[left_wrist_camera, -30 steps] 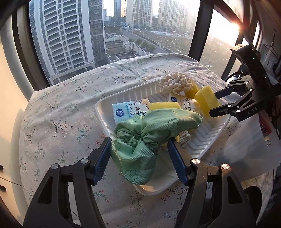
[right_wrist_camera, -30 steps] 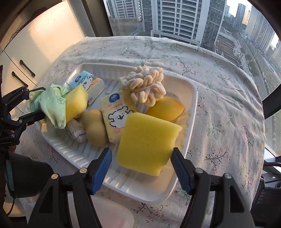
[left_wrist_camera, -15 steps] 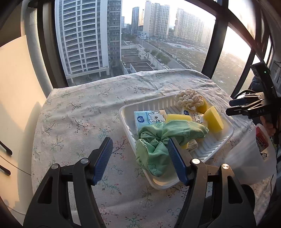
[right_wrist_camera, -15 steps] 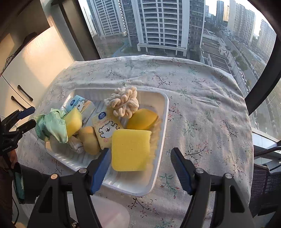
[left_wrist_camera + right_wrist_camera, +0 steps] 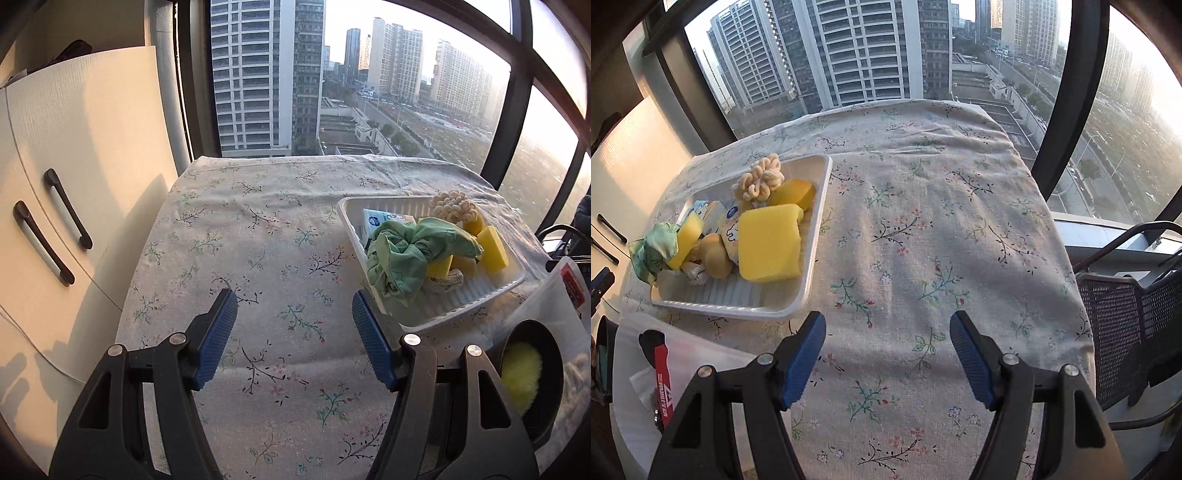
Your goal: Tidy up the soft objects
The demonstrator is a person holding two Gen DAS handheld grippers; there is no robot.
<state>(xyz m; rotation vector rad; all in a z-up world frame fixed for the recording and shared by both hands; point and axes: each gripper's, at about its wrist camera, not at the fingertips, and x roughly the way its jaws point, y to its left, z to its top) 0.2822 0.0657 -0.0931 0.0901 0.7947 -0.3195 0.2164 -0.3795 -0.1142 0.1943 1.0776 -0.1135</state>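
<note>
Both grippers, left (image 5: 291,332) and right (image 5: 887,354), are drawn back from the tray (image 5: 461,314), fingers wide and empty, since the cloth (image 5: 402,254) and sponge (image 5: 770,242) are left inside.

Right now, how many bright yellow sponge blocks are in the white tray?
2: a large yellow sponge at the tray's right side, and a smaller yellow sponge beside the green cloth. More may be hidden underneath.

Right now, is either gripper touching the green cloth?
Apart. In the left wrist view the open left gripper hangs over bare tablecloth beside the green cloth; the right gripper is also clear.
</note>
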